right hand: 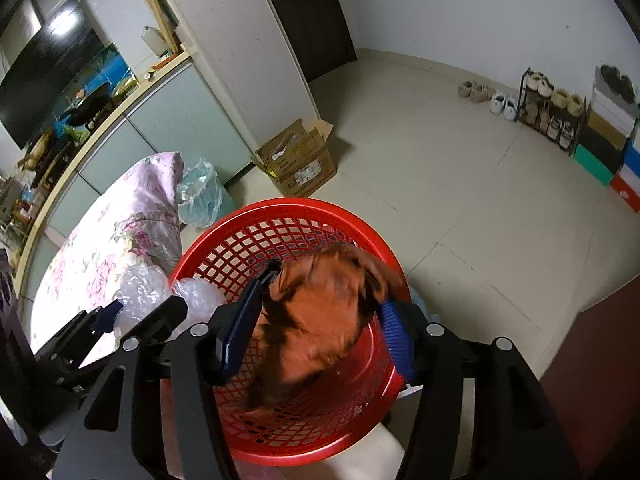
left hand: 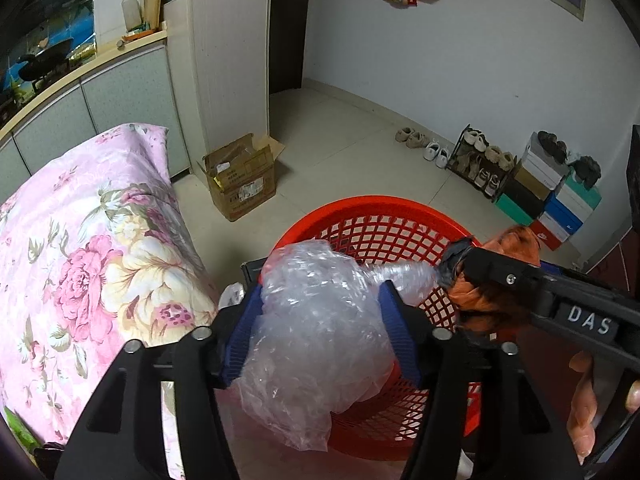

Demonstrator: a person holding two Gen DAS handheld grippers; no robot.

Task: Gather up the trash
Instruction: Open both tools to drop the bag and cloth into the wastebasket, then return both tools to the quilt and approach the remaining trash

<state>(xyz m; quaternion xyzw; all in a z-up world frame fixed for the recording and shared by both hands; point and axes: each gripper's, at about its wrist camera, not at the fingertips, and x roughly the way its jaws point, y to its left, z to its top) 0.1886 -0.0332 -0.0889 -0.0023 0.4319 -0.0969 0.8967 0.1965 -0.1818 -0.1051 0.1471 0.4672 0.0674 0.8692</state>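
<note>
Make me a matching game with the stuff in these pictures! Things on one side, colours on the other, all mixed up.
Things:
1. basket
2. bubble wrap
3. crumpled bag
4. quilt

Colours:
A. see-through
B. pink with flowers
C. red
D. orange-brown

Pairs: 1-C, 2-A, 3-D, 4-B

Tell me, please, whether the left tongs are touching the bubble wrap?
Touching: in the left wrist view, the bubble wrap bulges between the left tongs and presses against both blue pads, above the red basket.
</note>
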